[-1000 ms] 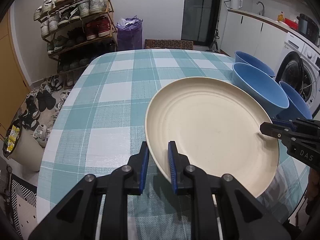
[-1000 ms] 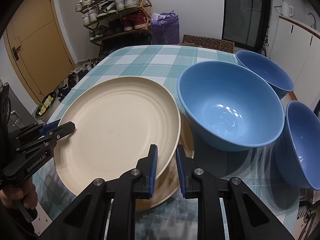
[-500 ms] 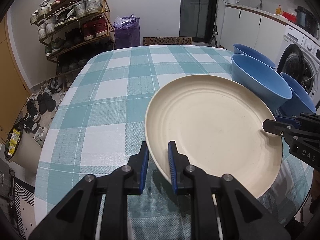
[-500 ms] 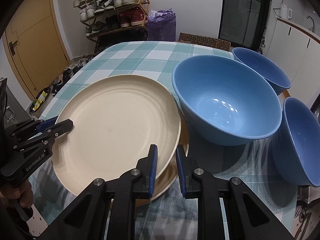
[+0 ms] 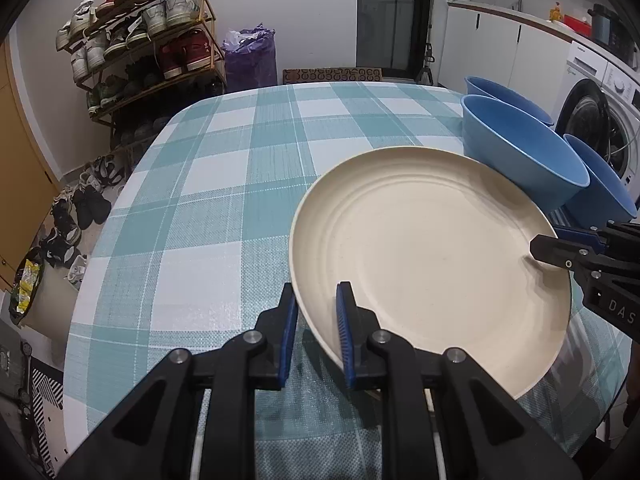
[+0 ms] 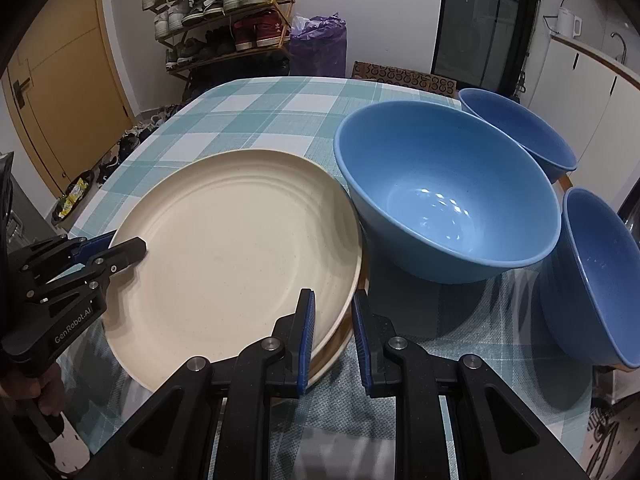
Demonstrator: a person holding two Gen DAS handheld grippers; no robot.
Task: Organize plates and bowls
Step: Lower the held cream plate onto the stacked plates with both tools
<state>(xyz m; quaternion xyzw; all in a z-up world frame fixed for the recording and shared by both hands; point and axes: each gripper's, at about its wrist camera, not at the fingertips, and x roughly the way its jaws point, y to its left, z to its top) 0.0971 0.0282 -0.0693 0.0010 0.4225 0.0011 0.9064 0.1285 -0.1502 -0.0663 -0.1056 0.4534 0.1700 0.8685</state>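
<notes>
Presently the cream plate [image 5: 428,248] is held above a second plate [image 6: 340,340], its far-right rim beside the nearest blue bowl [image 6: 444,196]. Open counter [image 5: 208,200] lies leftward. Left gripper [image 5: 316,312] and right gripper [image 6: 332,316] jaws pinch opposite rims.

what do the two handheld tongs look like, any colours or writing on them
Both the left tongs and the right tongs are matte black plastic with angular linkage arms, silver pivot screws and ribbed blue pads on the inner finger faces. White lettering shows on the bodies: "GenRobot.AI" on the left one, "DAS" on the right one.
</notes>
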